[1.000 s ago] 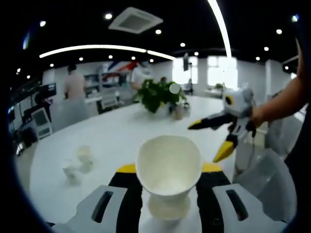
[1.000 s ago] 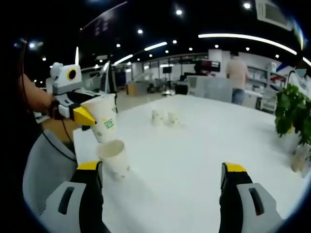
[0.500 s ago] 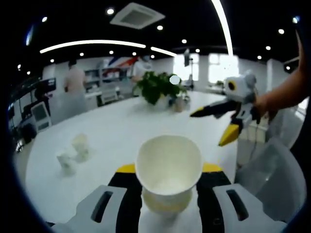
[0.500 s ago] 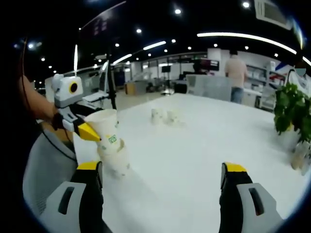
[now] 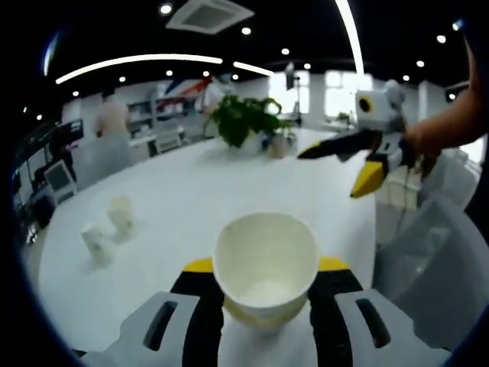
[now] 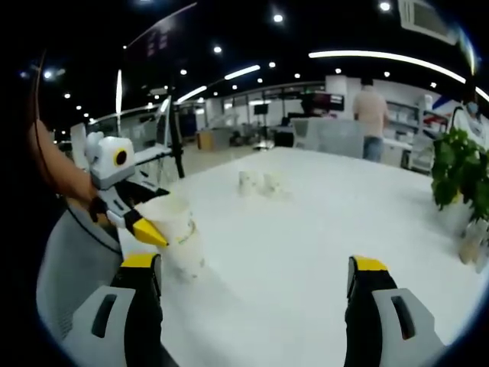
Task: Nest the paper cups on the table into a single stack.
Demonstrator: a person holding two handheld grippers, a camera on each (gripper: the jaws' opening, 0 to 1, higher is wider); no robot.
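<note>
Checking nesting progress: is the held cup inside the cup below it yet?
Partly in. The held cup sits in the lower cup, whose rim shows just beneath it.

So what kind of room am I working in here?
Probably an open-plan office or showroom: a long white table with a potted plant, monitors and desks behind it, recessed ceiling lights with a ceiling air vent, and people standing in the background.

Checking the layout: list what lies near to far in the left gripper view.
Held cup in the left claw → two loose cups on the table → plant at the far edge → person beyond.
</note>
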